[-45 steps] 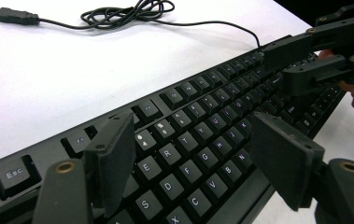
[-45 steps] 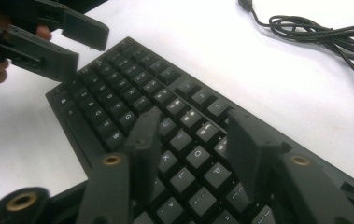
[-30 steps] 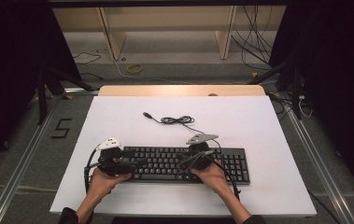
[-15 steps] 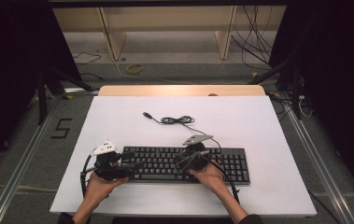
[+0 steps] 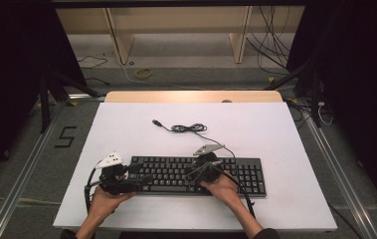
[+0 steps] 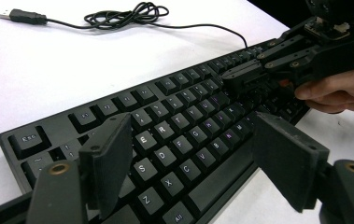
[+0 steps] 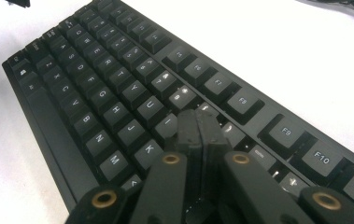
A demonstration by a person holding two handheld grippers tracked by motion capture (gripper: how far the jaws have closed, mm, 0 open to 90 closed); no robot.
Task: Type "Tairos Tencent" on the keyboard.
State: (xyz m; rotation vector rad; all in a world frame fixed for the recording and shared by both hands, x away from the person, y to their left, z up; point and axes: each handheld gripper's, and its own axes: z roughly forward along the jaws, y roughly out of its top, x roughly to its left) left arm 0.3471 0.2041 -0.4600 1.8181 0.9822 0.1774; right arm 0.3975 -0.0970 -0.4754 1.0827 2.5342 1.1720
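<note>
A black keyboard lies on the white table, near its front edge. My left gripper hovers open above the keyboard's left end, its jaws spread wide over the letter keys with nothing between them. My right gripper is shut and empty. Its joined tips rest on the keys in the upper middle rows of the keyboard. In the left gripper view the right gripper reaches in from the right, held by a hand.
The keyboard's thin black cable is coiled on the table behind it and ends in a loose USB plug. A wooden strip borders the table's far edge. Bare white table lies around the keyboard.
The left gripper has edged slightly toward the table's near edge. The right gripper has stayed on the keys.
</note>
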